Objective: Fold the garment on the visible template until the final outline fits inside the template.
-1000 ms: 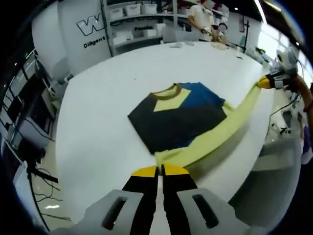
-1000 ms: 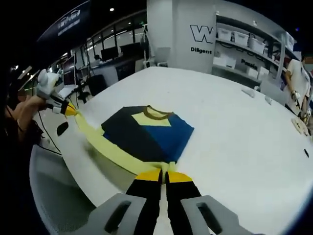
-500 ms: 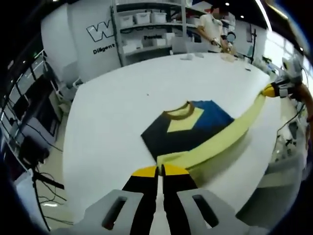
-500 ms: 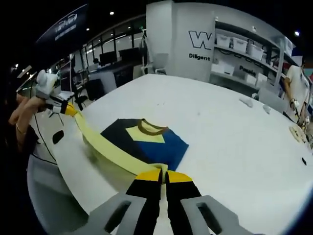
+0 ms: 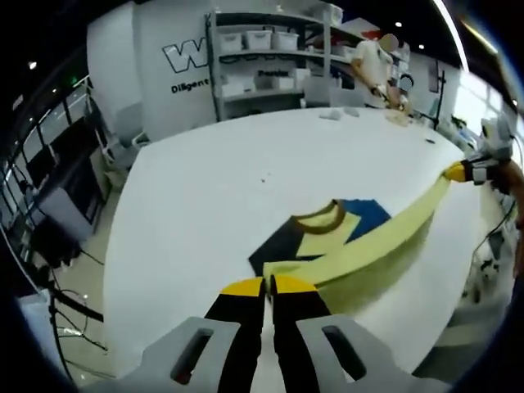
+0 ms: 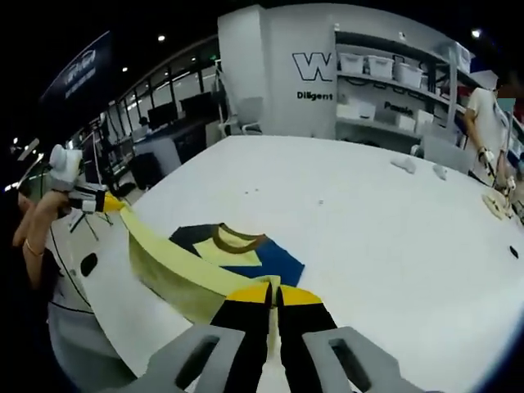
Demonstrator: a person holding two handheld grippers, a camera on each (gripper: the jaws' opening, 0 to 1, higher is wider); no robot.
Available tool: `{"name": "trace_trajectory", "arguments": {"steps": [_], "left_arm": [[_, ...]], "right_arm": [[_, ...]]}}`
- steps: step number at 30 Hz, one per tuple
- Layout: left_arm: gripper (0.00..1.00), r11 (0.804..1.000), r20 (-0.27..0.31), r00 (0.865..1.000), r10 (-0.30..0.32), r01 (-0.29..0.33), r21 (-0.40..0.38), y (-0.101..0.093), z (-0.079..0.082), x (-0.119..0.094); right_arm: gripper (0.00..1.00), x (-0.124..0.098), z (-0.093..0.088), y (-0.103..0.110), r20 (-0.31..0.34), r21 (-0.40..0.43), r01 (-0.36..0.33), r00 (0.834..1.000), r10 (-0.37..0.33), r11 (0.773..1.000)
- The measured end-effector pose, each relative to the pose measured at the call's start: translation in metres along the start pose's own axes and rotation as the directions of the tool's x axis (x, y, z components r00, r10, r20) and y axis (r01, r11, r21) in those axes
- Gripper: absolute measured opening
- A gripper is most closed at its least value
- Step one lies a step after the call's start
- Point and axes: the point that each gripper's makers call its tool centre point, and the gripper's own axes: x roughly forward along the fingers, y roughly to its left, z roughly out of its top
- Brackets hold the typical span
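Observation:
A shirt (image 5: 323, 229) with black, blue and yellow panels and a brown collar (image 5: 319, 216) lies on the white table (image 5: 196, 188). Its pale yellow hem band (image 5: 385, 237) is stretched taut in the air between both grippers and hangs over the lower half of the shirt. My left gripper (image 5: 268, 286) is shut on one end of the band. At the far right, the right gripper (image 5: 468, 170) holds the other end in a person's hand. In the right gripper view, my right gripper (image 6: 272, 293) is shut on the band (image 6: 168, 262), the left gripper (image 6: 92, 200) is far left, and the shirt (image 6: 246, 250) lies beyond.
Shelves with white bins (image 5: 254, 49) and a wall with large letters (image 6: 315, 70) stand behind the table. A person (image 6: 487, 123) works at the far corner. Small items (image 6: 409, 166) lie on the far table (image 6: 385, 229). Desks with monitors (image 6: 164, 106) line one side.
The held yellow band has risen off the table and moved toward the collar, hiding more of the black and blue panels. Both cameras have lifted with it.

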Motion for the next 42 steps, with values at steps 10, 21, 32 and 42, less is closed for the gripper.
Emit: {"name": "trace_trajectory", "arguments": {"steps": [10, 21, 32, 42], "left_arm": [[0.00, 0.996, 0.003, 1.000, 0.017, -0.017, -0.084, 0.018, 0.011, 0.042], [0.00, 0.979, 0.008, 0.999, 0.034, -0.031, -0.203, 0.035, 0.006, 0.095], [0.00, 0.976, -0.007, 1.000, 0.005, -0.006, -0.219, 0.047, -0.008, 0.138], [0.00, 0.970, -0.008, 0.999, 0.041, -0.041, -0.238, 0.047, -0.017, 0.163]], "right_arm": [[0.00, 0.039, 0.016, -0.017, 0.010, 0.078, 0.001, 1.000, -0.001, 0.997], [0.00, 0.090, 0.010, -0.034, -0.042, 0.174, 0.044, 0.998, -0.037, 0.984], [0.00, 0.133, -0.007, -0.046, -0.098, 0.176, 0.079, 0.993, -0.063, 0.981], [0.00, 0.161, -0.034, -0.059, -0.142, 0.200, 0.127, 0.985, -0.099, 0.972]]}}
